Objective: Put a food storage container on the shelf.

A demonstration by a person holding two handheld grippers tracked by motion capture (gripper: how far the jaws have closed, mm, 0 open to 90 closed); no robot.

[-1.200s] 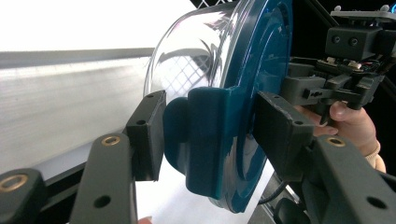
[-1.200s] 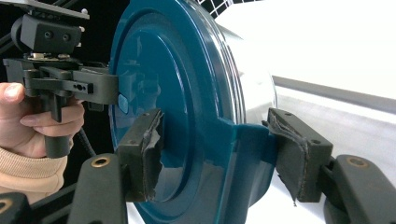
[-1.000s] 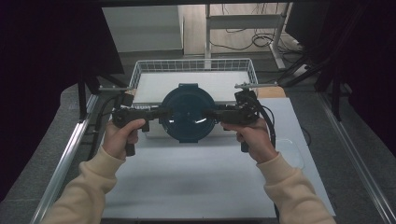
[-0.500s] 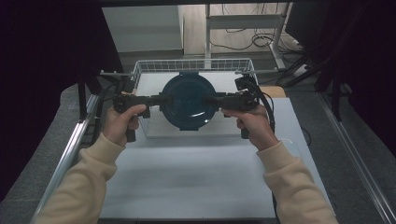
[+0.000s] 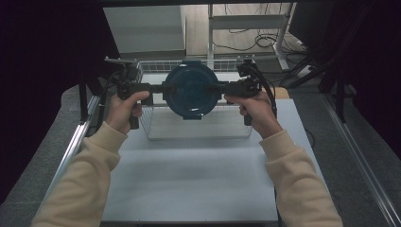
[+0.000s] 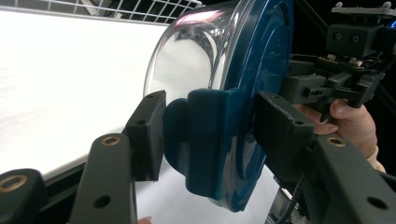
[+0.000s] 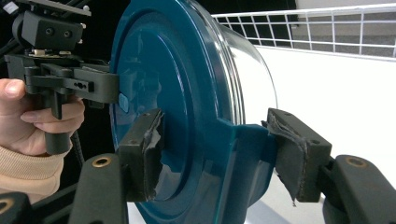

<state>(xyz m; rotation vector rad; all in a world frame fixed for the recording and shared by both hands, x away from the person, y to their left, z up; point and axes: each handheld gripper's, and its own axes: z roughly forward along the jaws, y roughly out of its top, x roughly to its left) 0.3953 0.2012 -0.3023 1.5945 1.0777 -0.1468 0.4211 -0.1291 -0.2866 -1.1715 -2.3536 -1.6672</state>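
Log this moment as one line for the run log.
object: round container with teal lid | left gripper: clamped on one side latch | right gripper: clamped on opposite latch | position: held above wire basket

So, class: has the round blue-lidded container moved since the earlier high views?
Yes. The container has moved away from the person, now over the wire basket.

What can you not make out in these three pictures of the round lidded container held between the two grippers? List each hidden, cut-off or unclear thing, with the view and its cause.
- What is inside the container: high view, its teal lid covers it; left gripper view, glare on the clear wall.
- Wire basket floor beneath it: high view, the container hides it.
- Container's lower edge: right gripper view, cut off at the bottom.
- Left gripper pad contact: left gripper view, the lid's latch tab fills the gap.
- Floor cables: high view, too small.
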